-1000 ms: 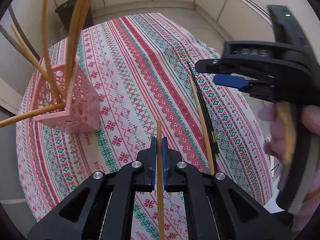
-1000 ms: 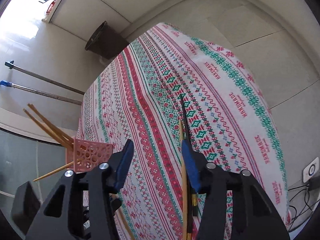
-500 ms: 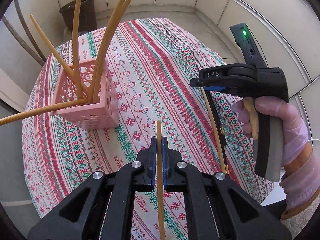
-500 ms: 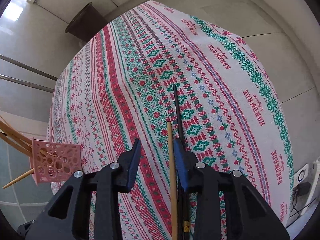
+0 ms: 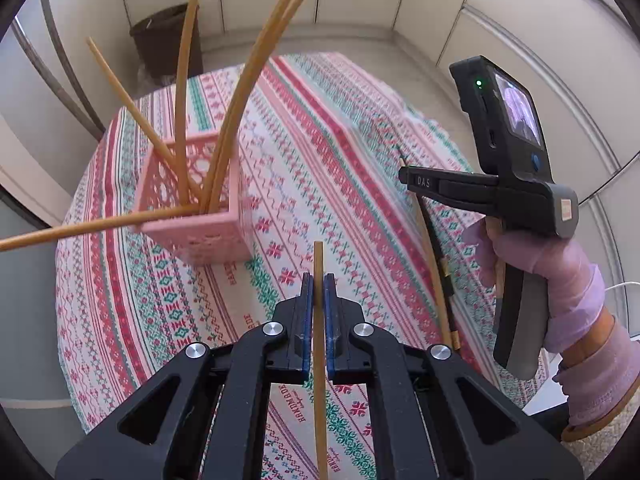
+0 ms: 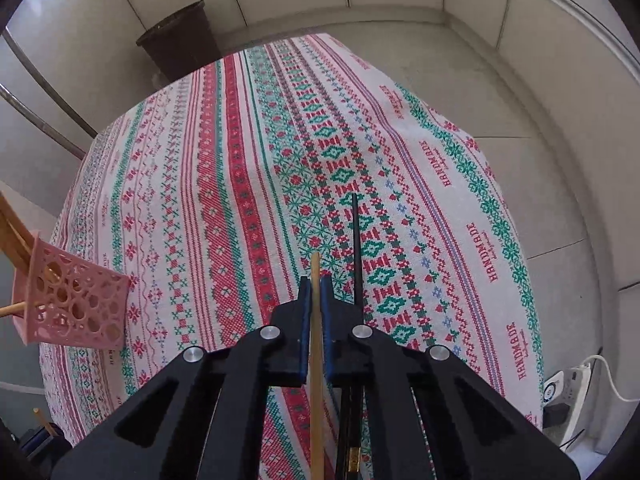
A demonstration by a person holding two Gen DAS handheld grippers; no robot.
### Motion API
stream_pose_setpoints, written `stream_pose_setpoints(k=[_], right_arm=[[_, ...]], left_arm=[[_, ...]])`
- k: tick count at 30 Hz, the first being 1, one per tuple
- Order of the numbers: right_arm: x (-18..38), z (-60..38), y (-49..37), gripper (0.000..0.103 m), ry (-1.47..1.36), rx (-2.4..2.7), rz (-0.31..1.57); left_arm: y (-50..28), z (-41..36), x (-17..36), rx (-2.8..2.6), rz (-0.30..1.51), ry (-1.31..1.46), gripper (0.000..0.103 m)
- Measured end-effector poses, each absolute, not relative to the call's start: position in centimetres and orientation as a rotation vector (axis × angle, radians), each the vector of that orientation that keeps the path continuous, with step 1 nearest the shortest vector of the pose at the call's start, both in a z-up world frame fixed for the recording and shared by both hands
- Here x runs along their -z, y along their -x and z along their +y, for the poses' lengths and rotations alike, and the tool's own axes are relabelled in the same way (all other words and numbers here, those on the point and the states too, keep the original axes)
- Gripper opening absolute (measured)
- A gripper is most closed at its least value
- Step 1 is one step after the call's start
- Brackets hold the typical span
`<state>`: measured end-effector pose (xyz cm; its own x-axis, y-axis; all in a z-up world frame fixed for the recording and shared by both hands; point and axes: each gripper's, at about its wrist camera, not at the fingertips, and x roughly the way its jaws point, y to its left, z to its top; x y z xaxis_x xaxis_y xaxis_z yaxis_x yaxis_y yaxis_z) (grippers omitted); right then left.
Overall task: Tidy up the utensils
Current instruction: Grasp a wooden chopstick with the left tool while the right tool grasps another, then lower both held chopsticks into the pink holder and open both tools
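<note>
My left gripper [image 5: 318, 285] is shut on a wooden chopstick [image 5: 319, 344] and holds it above the table, right of a pink lattice basket [image 5: 208, 236] that holds several wooden chopsticks [image 5: 240, 92]. My right gripper [image 6: 316, 290] is shut on another wooden chopstick [image 6: 316, 360] low over the patterned tablecloth [image 6: 224, 184]. A black chopstick [image 6: 356, 240] lies on the cloth just right of it. In the left wrist view the right gripper [image 5: 412, 178] stands at the right, over a wooden chopstick [image 5: 434, 280] and the black chopstick [image 5: 444, 276]. The basket also shows in the right wrist view [image 6: 68, 304].
A dark waste bin [image 6: 180, 48] stands on the floor beyond the table's far edge. A metal rail [image 5: 60, 60] runs at the left. A white power strip and cable [image 6: 576, 380] lie on the floor at the right. The round table's edges drop off all around.
My right gripper closed on the wooden chopstick lying beside the black one. My left gripper drew back and up with its chopstick, so the basket now sits more central.
</note>
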<state>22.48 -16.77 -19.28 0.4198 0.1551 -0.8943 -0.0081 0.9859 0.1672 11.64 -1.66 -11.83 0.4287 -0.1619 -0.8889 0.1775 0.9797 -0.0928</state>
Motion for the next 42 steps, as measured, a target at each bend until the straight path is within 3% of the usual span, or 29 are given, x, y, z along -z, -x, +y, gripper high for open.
stream_pose_setpoints(k=[14,35,42], right_arm=[[5.7,-18.1,-12.1,0.005,-0.197,-0.227,0.83],[-7.0,-18.3,-10.2,0.005,-0.334,-0.333,0.565],[-7.2,-17.0,-11.0,0.005,-0.348,-0.376,0.566]], left_arm=[[-7.1,0.1,3.7,0.273,0.85,0.016,0.004],[-7.4,7.5,-8.0,0.129,0.518,0.217,0.004],[-10.5,10.3,-6.9,0.006,0.52,0.289,0.005]])
